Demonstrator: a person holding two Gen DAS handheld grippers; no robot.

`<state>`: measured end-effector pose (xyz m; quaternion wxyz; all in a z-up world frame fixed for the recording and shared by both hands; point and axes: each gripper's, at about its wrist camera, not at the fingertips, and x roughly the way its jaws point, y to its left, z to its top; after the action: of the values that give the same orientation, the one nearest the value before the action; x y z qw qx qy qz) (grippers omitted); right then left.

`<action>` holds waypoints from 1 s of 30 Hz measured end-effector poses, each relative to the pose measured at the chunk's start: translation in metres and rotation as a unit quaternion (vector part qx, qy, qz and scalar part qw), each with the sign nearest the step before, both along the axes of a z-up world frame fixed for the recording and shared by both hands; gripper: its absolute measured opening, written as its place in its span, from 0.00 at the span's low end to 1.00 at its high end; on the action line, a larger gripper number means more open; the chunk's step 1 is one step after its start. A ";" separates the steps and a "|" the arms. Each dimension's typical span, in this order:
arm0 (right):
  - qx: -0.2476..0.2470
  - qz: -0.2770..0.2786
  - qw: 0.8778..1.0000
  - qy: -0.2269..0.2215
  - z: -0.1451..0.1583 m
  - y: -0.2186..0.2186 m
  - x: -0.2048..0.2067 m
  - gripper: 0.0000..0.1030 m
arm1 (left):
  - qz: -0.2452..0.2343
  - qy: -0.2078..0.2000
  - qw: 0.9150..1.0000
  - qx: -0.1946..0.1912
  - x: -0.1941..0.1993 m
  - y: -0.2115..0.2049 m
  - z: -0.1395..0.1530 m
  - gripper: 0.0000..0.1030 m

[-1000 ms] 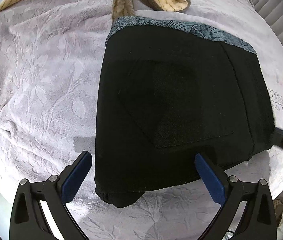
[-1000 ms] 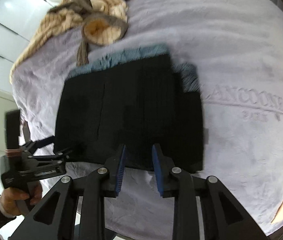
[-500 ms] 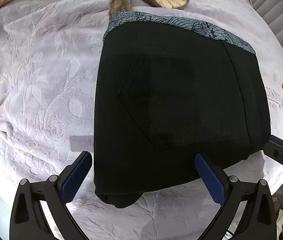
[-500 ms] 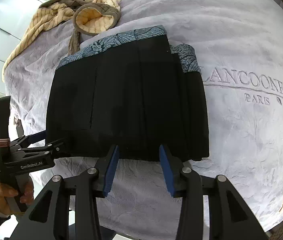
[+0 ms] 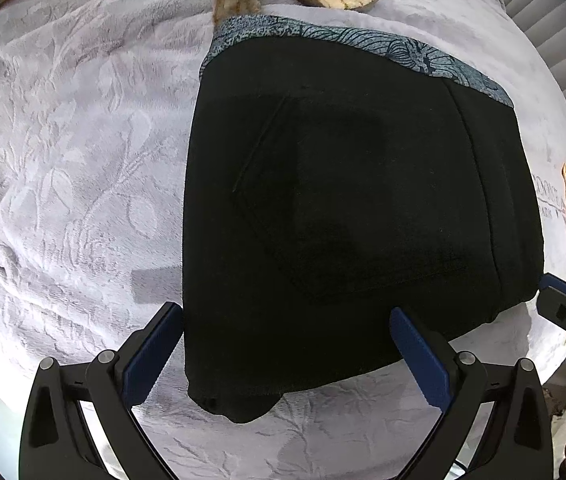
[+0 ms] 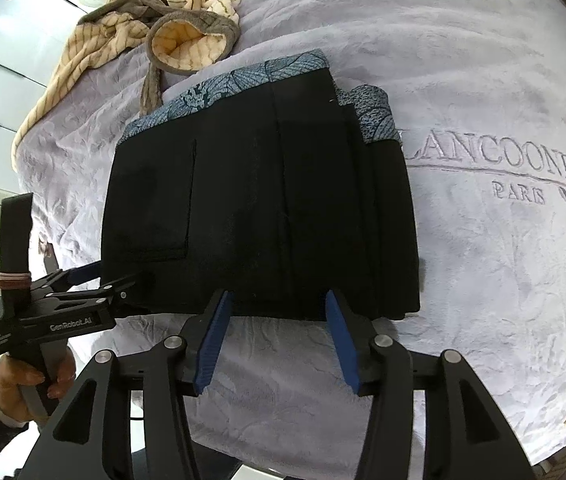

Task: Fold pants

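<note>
The black pants [image 5: 347,216] are found lying on the grey bedspread [image 5: 63,160], folded into a compact, several-layered block directly ahead of both grippers, with the patterned blue waistband [image 5: 363,40] on the far edge. The left gripper [image 5: 287,344] is held above the near edge of the block with its jaws wide apart; nothing is clamped, and the near corner of the cloth is seen between the two pads without being pressed. The right gripper [image 6: 279,340] is held just short of the near edge; its jaws have just been opening, they stand apart, and only bedspread is seen between them. The fabric is judged soft, limp and fairly light, though thick where the layers are stacked; it is judged liable to sag and to shed layers if lifted by one point. A hold is best taken on the near folded edge, through all layers at once, with the two grippers set well apart. The back pocket seam and the rounded near corner of the block are shown clearly by the left wrist view only. The stepped layers on the right-hand side of the block, the embroidered lettering [image 6: 499,156] beyond it, the striped beige garment [image 6: 171,12] past the waistband, and the hand [image 6: 27,380] holding the left gripper are shown only, or far more fully, by the right wrist view.
</note>
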<state>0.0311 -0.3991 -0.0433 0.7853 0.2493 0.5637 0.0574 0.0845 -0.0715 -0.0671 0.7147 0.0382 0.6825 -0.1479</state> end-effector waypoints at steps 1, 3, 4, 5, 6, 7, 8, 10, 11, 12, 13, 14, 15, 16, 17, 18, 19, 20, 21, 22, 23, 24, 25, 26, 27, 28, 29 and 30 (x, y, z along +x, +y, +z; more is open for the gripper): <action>0.002 -0.003 1.000 0.001 0.000 -0.003 -0.001 0.57 | 0.001 0.002 1.000 -0.002 0.001 0.000 -0.001 1.00; 0.008 -0.011 1.000 0.002 0.000 -0.010 -0.003 0.60 | 0.004 0.006 1.000 -0.006 0.003 0.002 -0.003 1.00; 0.013 -0.015 1.000 0.003 -0.001 -0.014 -0.003 0.61 | 0.005 0.009 1.000 -0.008 0.003 0.006 -0.010 1.00; 0.017 -0.020 1.000 0.004 -0.002 -0.019 -0.004 0.63 | 0.006 0.010 1.000 -0.010 0.004 0.006 -0.011 1.00; 0.019 -0.023 1.000 0.006 -0.003 -0.022 -0.005 0.65 | 0.007 0.012 1.000 -0.012 0.006 0.007 -0.011 1.00; 0.024 -0.028 0.999 0.009 -0.005 -0.026 -0.005 0.68 | 0.007 0.013 1.000 -0.015 0.007 0.008 -0.011 1.00; 0.029 -0.034 0.999 0.012 -0.007 -0.032 -0.006 0.70 | 0.006 0.014 1.000 -0.018 0.009 0.008 -0.011 1.00; 0.034 -0.046 0.998 0.013 -0.009 -0.042 -0.007 0.72 | 0.004 0.011 1.000 -0.025 0.013 0.010 -0.006 1.00; 0.038 -0.050 0.998 0.013 -0.010 -0.046 -0.006 0.75 | 0.002 0.007 1.000 -0.027 0.015 0.012 -0.003 1.00; 0.044 -0.055 0.997 0.011 -0.012 -0.052 -0.006 0.78 | 0.002 0.002 1.000 -0.031 0.019 0.014 0.001 1.00; 0.049 -0.058 0.997 0.011 -0.013 -0.056 -0.006 0.79 | 0.002 -0.002 0.999 -0.035 0.022 0.016 0.004 1.00; 0.058 -0.061 0.996 0.011 -0.015 -0.062 -0.006 0.80 | 0.004 -0.004 0.999 -0.044 0.027 0.020 0.007 1.00; 0.070 -0.065 0.995 0.009 -0.017 -0.068 -0.004 0.80 | 0.006 -0.006 0.999 -0.051 0.032 0.023 0.009 1.00; 0.078 -0.066 0.995 0.007 -0.018 -0.071 -0.003 0.80 | 0.010 -0.009 0.998 -0.061 0.039 0.028 0.012 1.00; 0.098 -0.067 0.993 0.001 -0.020 -0.077 -0.002 0.81 | 0.014 -0.012 0.997 -0.069 0.045 0.032 0.013 1.00; 0.115 -0.066 0.991 -0.003 -0.022 -0.081 0.000 0.82 | 0.017 -0.015 0.997 -0.075 0.053 0.035 0.014 1.00; 0.127 -0.064 0.990 -0.005 -0.024 -0.084 0.001 0.83 | 0.019 -0.014 0.996 -0.082 0.059 0.039 0.014 1.00; 0.146 -0.062 0.987 -0.006 -0.028 -0.089 0.005 0.89 | 0.020 -0.009 0.995 -0.093 0.067 0.041 0.012 1.00; 0.162 -0.060 0.985 -0.009 -0.033 -0.092 0.008 0.91 | 0.021 -0.002 0.994 -0.103 0.073 0.043 0.010 1.00; 0.168 -0.058 0.984 -0.011 -0.035 -0.093 0.011 0.91 | 0.023 0.008 0.993 -0.118 0.080 0.046 0.005 1.00; 0.181 -0.052 0.982 -0.013 -0.040 -0.096 0.017 0.91 | 0.024 0.018 0.991 -0.132 0.086 0.047 0.000 1.00; 0.190 -0.048 0.980 -0.014 -0.044 -0.097 0.023 0.91 | 0.025 0.026 0.989 -0.140 0.089 0.046 -0.003 1.00; 0.203 -0.044 0.978 -0.014 -0.049 -0.098 0.028 0.91 | 0.025 0.034 0.988 -0.149 0.094 0.047 -0.009 1.00; 0.215 -0.040 0.976 -0.013 -0.053 -0.098 0.032 0.91 | 0.023 0.039 0.987 -0.152 0.098 0.048 -0.014 1.00; 0.229 -0.035 0.973 -0.010 -0.059 -0.099 0.038 0.91 | 0.022 0.042 0.987 -0.153 0.101 0.048 -0.020 1.00; 0.232 -0.031 0.972 -0.005 -0.064 -0.098 0.042 0.91 | 0.020 0.043 0.987 -0.153 0.103 0.047 -0.023 1.00; 0.234 -0.027 0.972 -0.001 -0.068 -0.098 0.045 0.91 | 0.019 0.045 0.986 -0.157 0.105 0.047 -0.027 1.00; 0.241 -0.021 0.970 0.000 -0.072 -0.098 0.049 0.91 | 0.018 0.047 0.985 -0.163 0.102 0.047 -0.034 1.00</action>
<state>0.0798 -0.4968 -0.1157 0.7031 0.4431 0.5277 0.1756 0.1861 -0.0249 -0.1015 0.6810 -0.0983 0.6828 -0.2457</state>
